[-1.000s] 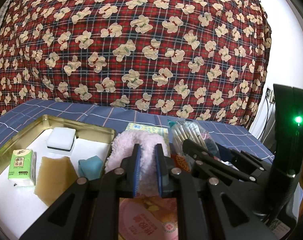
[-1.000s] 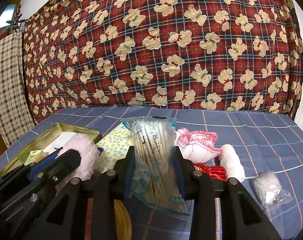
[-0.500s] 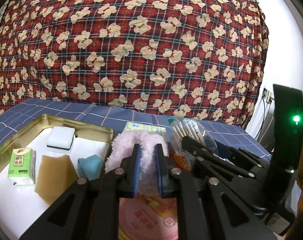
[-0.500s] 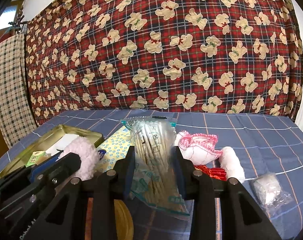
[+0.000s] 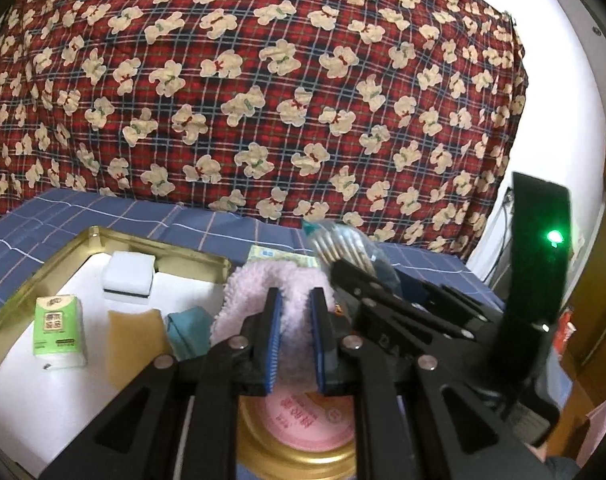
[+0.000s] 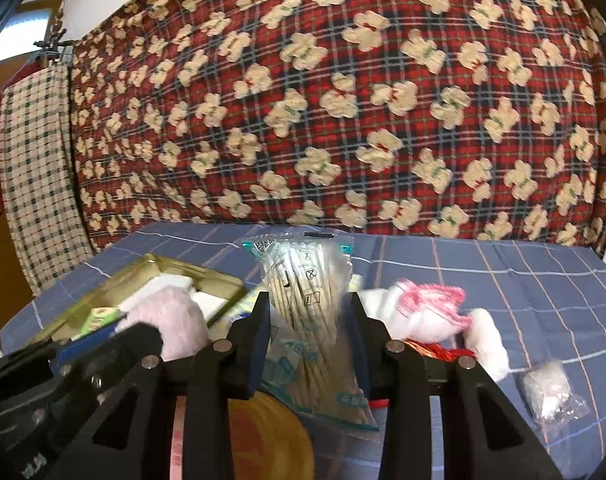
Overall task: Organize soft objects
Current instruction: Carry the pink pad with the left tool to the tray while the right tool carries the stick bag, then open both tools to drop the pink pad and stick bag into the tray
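Observation:
My left gripper [image 5: 295, 300] is shut on a fluffy pale pink cloth [image 5: 263, 284], held up beside the gold tin tray [image 5: 99, 236]. In the tray lie a white sponge block [image 5: 129, 276], a green tissue pack [image 5: 57, 330], a tan sponge [image 5: 133, 338] and a teal cloth [image 5: 189, 332]. My right gripper [image 6: 307, 304] is shut on a clear bag of cotton swabs [image 6: 307, 280], raised above the blue checked sheet [image 6: 523, 276]. The same pink cloth [image 6: 167, 316] and left gripper show at the lower left of the right wrist view.
On the sheet to the right lie a white and pink knitted piece [image 6: 423, 308], a white roll [image 6: 489, 340], something red [image 6: 435, 350] and a small clear packet [image 6: 551, 388]. A round gold tin with a pink label [image 5: 303, 420] sits below my grippers. A teddy-bear plaid blanket [image 5: 263, 80] hangs behind.
The left gripper with the pink cloth has risen and shifted, so the tray and round tin sit lower and farther. The right gripper has kept still with the swab bag.

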A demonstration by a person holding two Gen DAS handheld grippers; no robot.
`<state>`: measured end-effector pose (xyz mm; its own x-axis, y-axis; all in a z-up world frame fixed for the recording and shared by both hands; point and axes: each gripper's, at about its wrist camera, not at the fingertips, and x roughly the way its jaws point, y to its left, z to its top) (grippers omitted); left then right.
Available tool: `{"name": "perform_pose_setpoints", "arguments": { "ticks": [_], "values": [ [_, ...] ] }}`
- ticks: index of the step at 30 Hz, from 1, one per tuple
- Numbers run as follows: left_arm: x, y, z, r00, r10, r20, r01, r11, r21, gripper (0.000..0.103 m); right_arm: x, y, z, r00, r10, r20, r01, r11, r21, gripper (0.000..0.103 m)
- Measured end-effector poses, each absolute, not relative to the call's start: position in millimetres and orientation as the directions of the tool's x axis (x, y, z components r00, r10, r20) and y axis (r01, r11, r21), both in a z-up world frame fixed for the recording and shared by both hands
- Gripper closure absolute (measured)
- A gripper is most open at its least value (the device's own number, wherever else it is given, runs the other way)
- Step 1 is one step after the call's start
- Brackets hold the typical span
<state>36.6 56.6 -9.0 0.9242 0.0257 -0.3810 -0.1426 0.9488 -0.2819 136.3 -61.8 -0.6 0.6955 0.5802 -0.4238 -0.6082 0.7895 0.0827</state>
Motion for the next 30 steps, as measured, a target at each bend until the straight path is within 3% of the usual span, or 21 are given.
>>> {"name": "perform_pose_setpoints", "arguments": {
  "ticks": [7, 13, 30],
  "values": [
    [13.8, 101.4, 10.1, 0.919, 0.025, -0.394, -0.157, 0.940, -0.305, 0.091, 129.5, -31.8, 16.5, 0.653, 0.634, -0.415, -0.665, 0.742, 0.086, 0.064],
    [7.1, 153.4, 16.6, 0.900, 0.126, -0.417, -0.254, 0.930, -0.266, 0.091, 128.1, -3.7, 24.6, 0.616, 0.657, -0.435, -0.701, 0.709, 0.078, 0.064],
    [45.0, 212.0, -14.5, 0.793, 0.164, -0.587, -0.328, 0.926, -0.185, 0.091, 137.8, 75.9, 7.2, 0.518, 0.610, -0.600, -0.746, 0.665, 0.032, 0.064]
  ]
}}
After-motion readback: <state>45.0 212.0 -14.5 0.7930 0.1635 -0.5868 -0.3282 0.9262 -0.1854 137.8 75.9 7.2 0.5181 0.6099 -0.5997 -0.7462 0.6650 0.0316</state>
